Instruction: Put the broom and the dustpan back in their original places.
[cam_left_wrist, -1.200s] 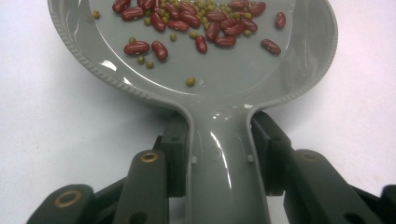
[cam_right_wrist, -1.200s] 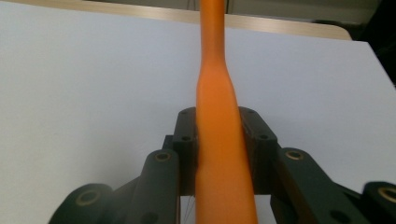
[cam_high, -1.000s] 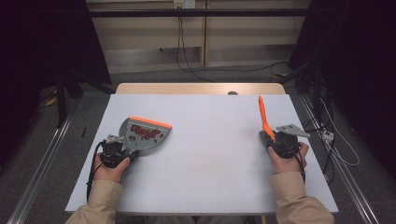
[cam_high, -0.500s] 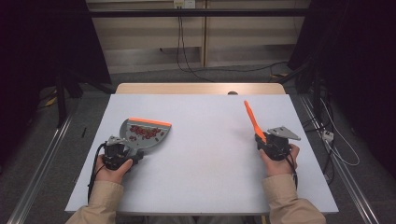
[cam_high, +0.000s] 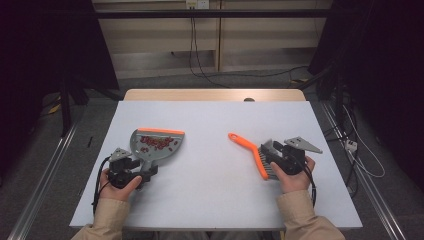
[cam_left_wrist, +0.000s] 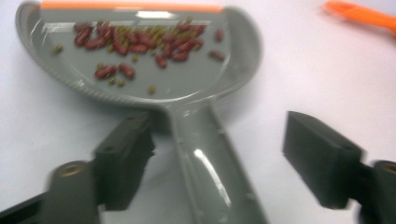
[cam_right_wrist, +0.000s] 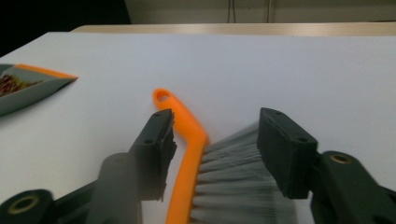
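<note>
Two tools lie set down on the worktop (cam_high: 210, 120) – the dustpan (cam_high: 156, 145) at nine o'clock, the brush (cam_high: 252, 152) at three. A careless pull-back could clip the dustpan's handle and spill the beans (cam_left_wrist: 140, 42). The left gripper (cam_left_wrist: 224, 154) has just been opening; its fingers (cam_left_wrist: 126, 163) stand released, handle between them untouched. The right gripper (cam_right_wrist: 212, 154), likewise just opening, straddles the brush – unclamped.

Even light is falling on my table (cam_high: 210, 125) while the room around is staying dark. My fingers (cam_left_wrist: 126, 163) are blurring, and glare is shining on the dustpan (cam_left_wrist: 205, 163) between them.
</note>
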